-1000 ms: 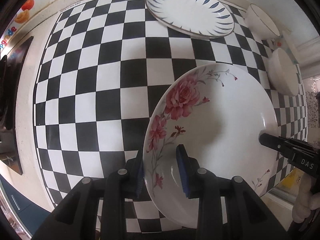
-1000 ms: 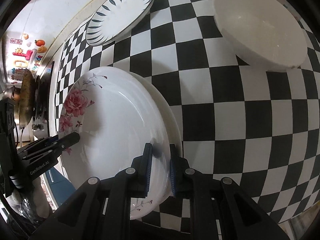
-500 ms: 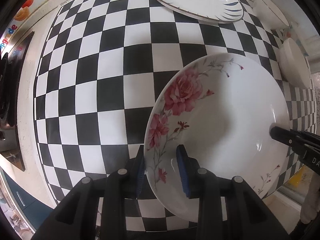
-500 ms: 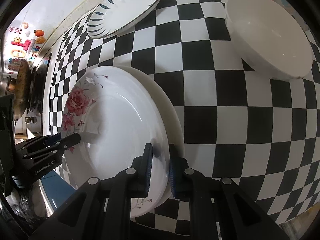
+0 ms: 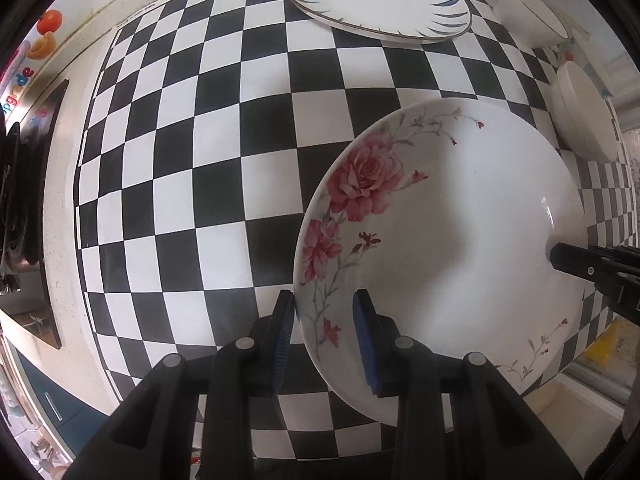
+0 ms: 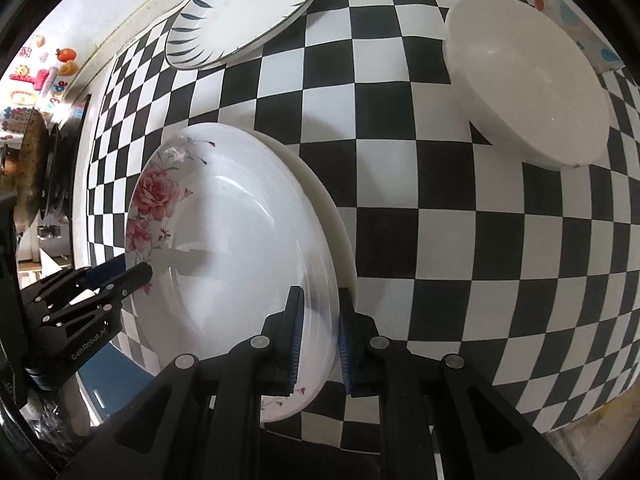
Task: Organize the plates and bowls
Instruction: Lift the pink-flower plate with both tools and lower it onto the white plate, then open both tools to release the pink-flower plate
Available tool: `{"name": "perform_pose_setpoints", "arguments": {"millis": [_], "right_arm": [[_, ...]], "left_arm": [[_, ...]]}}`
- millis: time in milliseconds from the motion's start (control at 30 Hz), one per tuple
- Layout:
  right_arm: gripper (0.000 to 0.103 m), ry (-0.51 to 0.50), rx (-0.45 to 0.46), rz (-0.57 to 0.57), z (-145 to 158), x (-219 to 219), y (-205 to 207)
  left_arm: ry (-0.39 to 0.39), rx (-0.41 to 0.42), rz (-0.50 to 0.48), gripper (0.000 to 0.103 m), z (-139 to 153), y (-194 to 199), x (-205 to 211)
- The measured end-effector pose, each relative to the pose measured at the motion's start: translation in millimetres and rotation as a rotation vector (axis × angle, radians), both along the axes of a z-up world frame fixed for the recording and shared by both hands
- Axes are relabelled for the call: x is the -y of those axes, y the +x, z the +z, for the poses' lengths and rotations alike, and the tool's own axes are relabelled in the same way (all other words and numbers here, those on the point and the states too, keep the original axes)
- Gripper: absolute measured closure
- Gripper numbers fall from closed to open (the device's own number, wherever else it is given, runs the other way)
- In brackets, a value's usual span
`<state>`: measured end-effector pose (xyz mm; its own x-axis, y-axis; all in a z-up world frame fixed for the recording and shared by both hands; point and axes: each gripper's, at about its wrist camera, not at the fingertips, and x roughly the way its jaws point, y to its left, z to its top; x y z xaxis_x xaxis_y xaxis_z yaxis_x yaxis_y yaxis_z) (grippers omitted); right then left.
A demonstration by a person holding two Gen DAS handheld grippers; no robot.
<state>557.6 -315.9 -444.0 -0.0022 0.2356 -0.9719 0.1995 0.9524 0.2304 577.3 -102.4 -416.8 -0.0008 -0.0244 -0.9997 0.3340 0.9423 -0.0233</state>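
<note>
Porcelain rose plate (image 5: 440, 248) is pinched at opposite rims by left gripper (image 5: 324, 336) and right gripper (image 6: 318, 340), just over a plain white plate (image 6: 340, 232) — uneven lowering could chip both.

A black-and-white checkered mat (image 5: 208, 168) covers a pale speckled countertop (image 5: 60, 304), filling most of both views. Along the upper left runs a light wall (image 6: 104, 20) with colourful fruit and letter stickers (image 5: 44, 36). At the left edge sits what may be a dark stovetop (image 5: 24, 208), partly cut off. Blue cabinet fronts (image 5: 52, 404) show at lower left. Daylight falls evenly.
</note>
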Motion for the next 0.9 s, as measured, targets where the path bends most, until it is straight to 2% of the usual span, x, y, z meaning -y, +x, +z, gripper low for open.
{"name": "perform_pose_setpoints", "arguments": {"millis": [200,367,467,567,700,833,900], "right_arm": [[0.085,-0.077,-0.012,0.062,1,-18,-1],[0.085,-0.102,-0.017,0.076,1,-24,-2],[0.085,-0.199,-0.026,0.103,-1,-25,-4],[0.085,-0.116,-0.043,0.087,-5,-23,-7],[0.085,-0.119,-0.032,0.070,-3,-18,-8],[0.084,-0.083,0.005,0.039,9,-12,-6],[0.079,-0.054,0.038,0.022,19,-9,-1]], "left_arm": [[-0.007,-0.008,0.004,0.075,0,-1,-2],[-0.005,-0.011,-0.002,0.075,-3,-1,-4],[-0.008,-0.015,0.002,0.075,-4,-4,-5],[-0.010,-0.013,0.005,0.075,-4,-4,-4],[-0.015,-0.003,0.014,0.075,3,-5,-8],[-0.034,0.048,0.029,0.075,26,-3,-16],[-0.051,0.076,0.045,0.075,39,0,-17]]}}
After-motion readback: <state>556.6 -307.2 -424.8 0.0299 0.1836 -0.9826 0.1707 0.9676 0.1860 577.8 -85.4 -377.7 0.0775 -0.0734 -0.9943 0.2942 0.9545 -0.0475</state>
